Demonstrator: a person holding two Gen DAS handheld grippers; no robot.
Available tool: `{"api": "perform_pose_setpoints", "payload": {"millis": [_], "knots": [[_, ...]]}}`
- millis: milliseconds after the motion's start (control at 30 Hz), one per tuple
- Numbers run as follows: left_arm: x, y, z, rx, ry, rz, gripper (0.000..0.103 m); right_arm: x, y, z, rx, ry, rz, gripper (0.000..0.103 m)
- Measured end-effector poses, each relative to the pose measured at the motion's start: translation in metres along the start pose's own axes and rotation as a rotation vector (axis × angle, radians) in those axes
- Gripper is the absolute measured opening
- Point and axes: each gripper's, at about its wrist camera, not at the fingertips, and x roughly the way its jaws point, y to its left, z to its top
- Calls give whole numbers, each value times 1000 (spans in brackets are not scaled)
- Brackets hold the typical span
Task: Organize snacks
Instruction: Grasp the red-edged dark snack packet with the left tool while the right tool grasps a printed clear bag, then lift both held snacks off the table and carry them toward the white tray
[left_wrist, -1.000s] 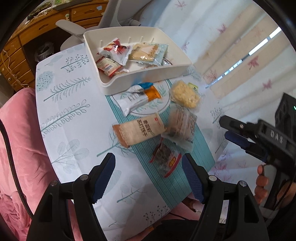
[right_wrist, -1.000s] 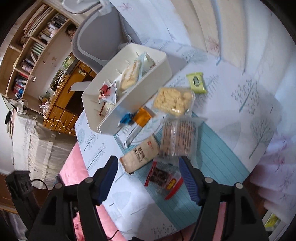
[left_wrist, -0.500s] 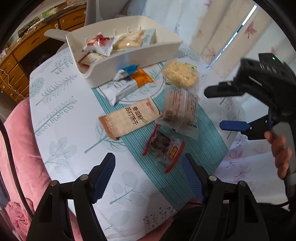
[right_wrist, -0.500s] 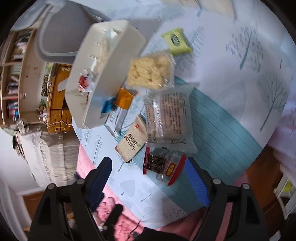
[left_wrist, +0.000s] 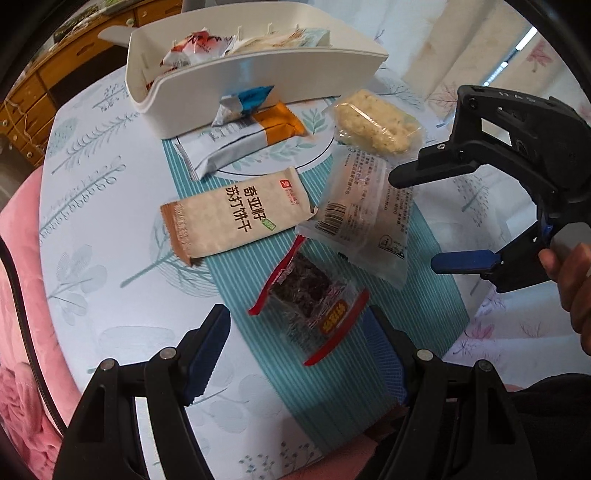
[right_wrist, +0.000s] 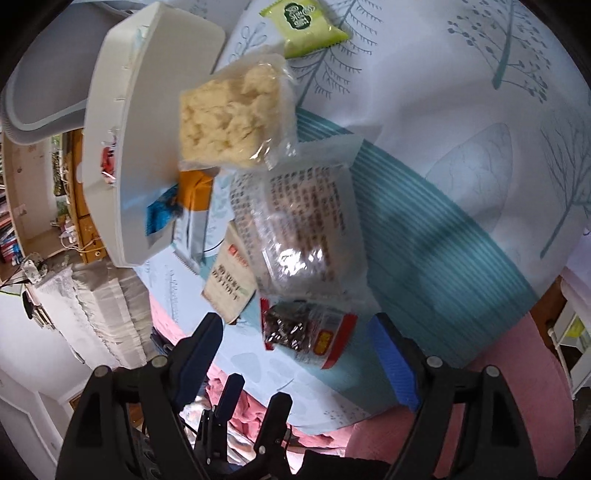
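Observation:
A white tray (left_wrist: 236, 74) at the table's far side holds several snack packets. Loose on the table lie a red-edged dark snack (left_wrist: 310, 302), a beige cracker packet (left_wrist: 236, 214), a clear printed packet (left_wrist: 365, 218), a yellow puffed cake (left_wrist: 373, 122) and an orange-and-silver bar (left_wrist: 247, 140). My left gripper (left_wrist: 295, 350) is open and empty, just short of the red-edged snack. My right gripper (left_wrist: 424, 218) is open and empty, hovering over the clear packet's right side. In the right wrist view the gripper (right_wrist: 295, 350) straddles the red-edged snack (right_wrist: 306, 332), with the clear packet (right_wrist: 303, 229) beyond.
A green packet (right_wrist: 306, 26) lies at the table's far edge behind the puffed cake (right_wrist: 229, 114). A teal striped mat (left_wrist: 369, 332) covers the table's middle. A pink cushion (left_wrist: 18, 332) lies at the left, a grey chair (right_wrist: 40, 92) behind the tray (right_wrist: 122, 147).
Both grippers have moved lower and closer to the loose snacks. The right gripper has swung in over the clear packet. Nothing was picked up.

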Motion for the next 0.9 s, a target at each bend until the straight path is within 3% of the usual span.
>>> {"api": "perform_pose_setpoints", "payload": {"millis": [500,900], "knots": [[58,3,0,-259,71,67,73,32,22,47,-99,109,-135,83],[74,-18,18,-315,60,174,73,53,37,60,-116,172,-233,84]]}}
